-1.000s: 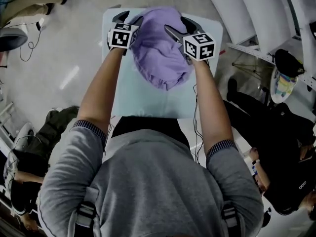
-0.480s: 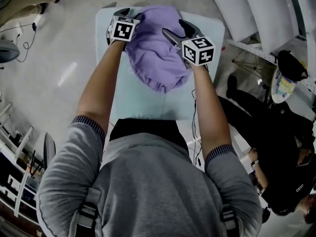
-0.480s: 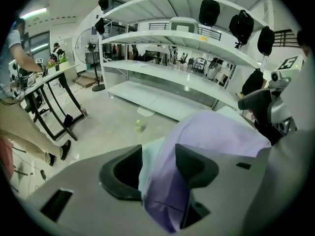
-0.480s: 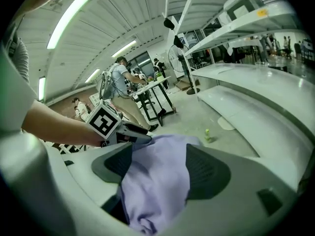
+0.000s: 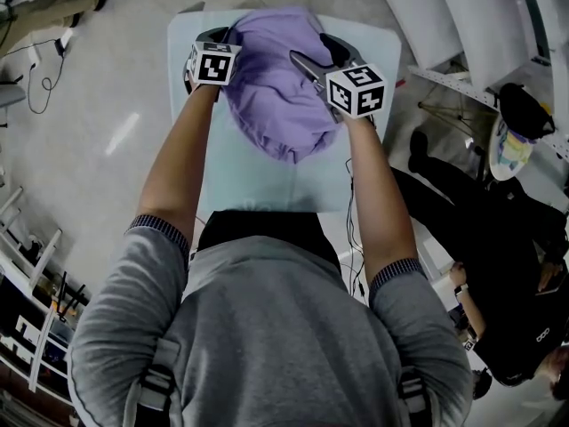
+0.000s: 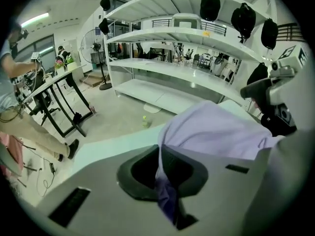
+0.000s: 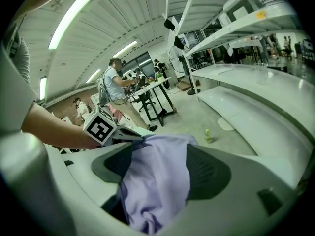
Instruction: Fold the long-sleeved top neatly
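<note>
Jaws of left gripper (image 6: 165,173), right gripper (image 7: 157,176) clamp top (image 5: 276,96), shelves (image 6: 172,36) beyond

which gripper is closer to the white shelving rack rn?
Right. The right gripper, shut on the purple top, is on the side toward the white shelving rack. The left gripper, its jaws just closed on the top's other side, is farther off.

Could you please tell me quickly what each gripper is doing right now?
Left gripper: jaws have just been closing, now shut on the top.
Right gripper: shut on the top too.
</note>
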Demonstrator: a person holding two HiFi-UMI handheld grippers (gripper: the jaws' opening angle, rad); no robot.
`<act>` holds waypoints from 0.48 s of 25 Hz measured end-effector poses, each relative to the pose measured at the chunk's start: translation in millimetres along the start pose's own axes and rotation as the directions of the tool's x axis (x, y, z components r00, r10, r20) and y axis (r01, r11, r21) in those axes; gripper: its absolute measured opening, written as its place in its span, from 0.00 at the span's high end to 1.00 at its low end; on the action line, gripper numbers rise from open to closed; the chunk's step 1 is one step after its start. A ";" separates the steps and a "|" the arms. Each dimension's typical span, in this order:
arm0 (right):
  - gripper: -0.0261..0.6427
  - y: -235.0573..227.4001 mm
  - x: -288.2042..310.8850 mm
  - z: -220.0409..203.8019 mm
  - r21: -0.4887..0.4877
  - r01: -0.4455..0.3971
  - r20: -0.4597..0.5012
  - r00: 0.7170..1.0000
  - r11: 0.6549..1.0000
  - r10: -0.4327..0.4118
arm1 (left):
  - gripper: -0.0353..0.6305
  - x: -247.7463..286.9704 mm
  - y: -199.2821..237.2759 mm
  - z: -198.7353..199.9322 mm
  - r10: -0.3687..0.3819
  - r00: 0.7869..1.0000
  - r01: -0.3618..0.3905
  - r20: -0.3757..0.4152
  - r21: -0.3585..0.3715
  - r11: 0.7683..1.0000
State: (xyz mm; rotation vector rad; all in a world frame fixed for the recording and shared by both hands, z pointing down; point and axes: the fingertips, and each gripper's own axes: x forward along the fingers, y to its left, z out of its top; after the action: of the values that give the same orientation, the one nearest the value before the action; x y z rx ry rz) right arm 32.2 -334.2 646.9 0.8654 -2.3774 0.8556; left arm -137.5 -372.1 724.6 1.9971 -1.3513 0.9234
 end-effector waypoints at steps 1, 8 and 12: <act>0.42 1.8 -3.5 1.5 -0.004 -0.001 0.003 1.000 1.000 0.001 | 0.90 -8.3 -0.8 2.1 0.002 1.000 -0.002 0.017 -0.001 1.000; 0.42 18.5 -35.1 9.3 -0.050 -0.005 0.020 1.000 0.999 0.006 | 0.90 -88.3 -19.2 13.2 0.003 0.989 -0.003 0.151 -0.002 1.000; 0.42 28.2 -49.9 10.4 -0.079 -0.012 0.024 1.000 0.997 0.014 | 0.90 -133.0 -35.2 15.6 -0.008 0.976 0.001 0.216 0.035 0.999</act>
State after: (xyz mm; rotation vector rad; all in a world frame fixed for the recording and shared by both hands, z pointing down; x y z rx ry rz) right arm 45.1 -304.3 598.6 0.8347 -2.4234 0.7549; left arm -135.1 -297.7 607.8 2.1771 -1.4537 0.7486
